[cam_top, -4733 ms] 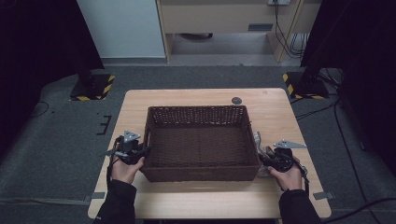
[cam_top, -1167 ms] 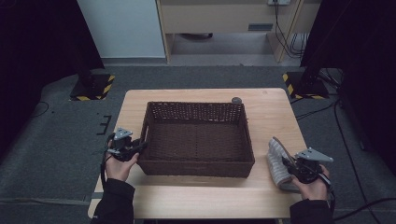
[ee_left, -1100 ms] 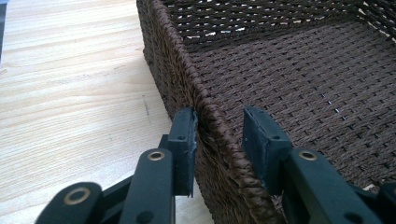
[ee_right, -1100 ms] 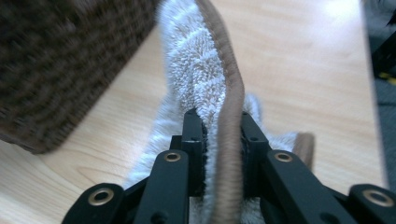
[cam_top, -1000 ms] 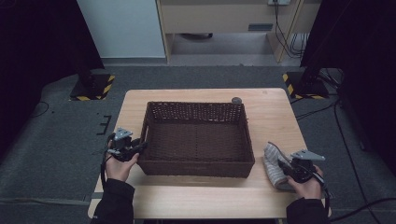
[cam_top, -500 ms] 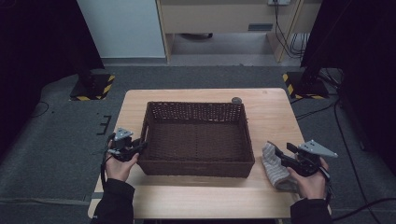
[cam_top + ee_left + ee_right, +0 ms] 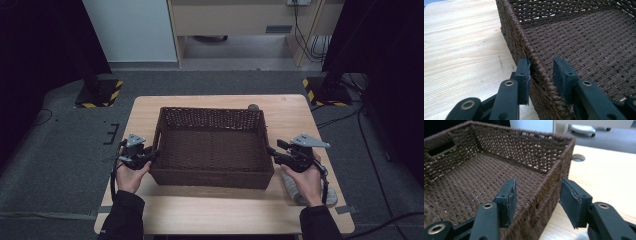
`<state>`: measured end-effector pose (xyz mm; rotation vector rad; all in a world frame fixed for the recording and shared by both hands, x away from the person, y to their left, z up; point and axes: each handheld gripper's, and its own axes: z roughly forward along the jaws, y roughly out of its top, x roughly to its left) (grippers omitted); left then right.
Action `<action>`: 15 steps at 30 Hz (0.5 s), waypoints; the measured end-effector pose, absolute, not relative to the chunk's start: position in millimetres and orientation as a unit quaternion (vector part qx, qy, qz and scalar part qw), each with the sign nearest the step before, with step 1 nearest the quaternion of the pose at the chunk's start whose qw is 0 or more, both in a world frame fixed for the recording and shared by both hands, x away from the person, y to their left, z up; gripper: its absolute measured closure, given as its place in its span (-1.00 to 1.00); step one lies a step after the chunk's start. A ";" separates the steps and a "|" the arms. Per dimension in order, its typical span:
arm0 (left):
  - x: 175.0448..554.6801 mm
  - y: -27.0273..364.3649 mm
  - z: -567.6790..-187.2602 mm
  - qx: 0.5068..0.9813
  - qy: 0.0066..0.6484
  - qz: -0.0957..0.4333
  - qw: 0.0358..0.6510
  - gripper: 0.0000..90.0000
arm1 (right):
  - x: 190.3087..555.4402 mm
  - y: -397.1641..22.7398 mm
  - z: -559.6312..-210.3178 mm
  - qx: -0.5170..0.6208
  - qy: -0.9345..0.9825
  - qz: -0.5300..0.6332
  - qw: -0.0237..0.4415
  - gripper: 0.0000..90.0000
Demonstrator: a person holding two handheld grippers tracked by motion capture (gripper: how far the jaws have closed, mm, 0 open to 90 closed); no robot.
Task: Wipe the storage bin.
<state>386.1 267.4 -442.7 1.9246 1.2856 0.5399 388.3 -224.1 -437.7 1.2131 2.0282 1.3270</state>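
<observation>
While both hands sit at the lower middle of the high view, each gripper straddles a side wall of the dark brown wicker basket (image 7: 212, 145).

In the left gripper view, the left gripper (image 7: 541, 75) has its jaws part-open astride the basket's rim (image 7: 534, 60): the outer pad lies against the wall's outer face, while the inner pad stands a little off the weave on the inside, so the wall is between the jaws but not squeezed. Those jaws have just been shifting slightly, closing and then easing out again.

In the right gripper view, the right gripper (image 7: 537, 195) has its jaws spread wider over the opposite wall, with one pad inside the basket and one outside above the table (image 7: 604, 177); neither pad presses on the weave (clear gaps show on both sides). Its jaws have just been closing a little.

The basket rests flat at the centre of the wooden table (image 7: 295, 107), open side up, its long axis running left to right across the high view. A grey folded cloth (image 7: 295, 187) lies on the table at the lower right, partly under the right hand (image 7: 307, 177).
</observation>
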 end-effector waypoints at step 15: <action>368.5 259.2 -439.7 0.752 0.504 0.227 0.359 0.29 | 385.4 -211.2 -451.7 0.438 0.749 0.455 0.202 0.36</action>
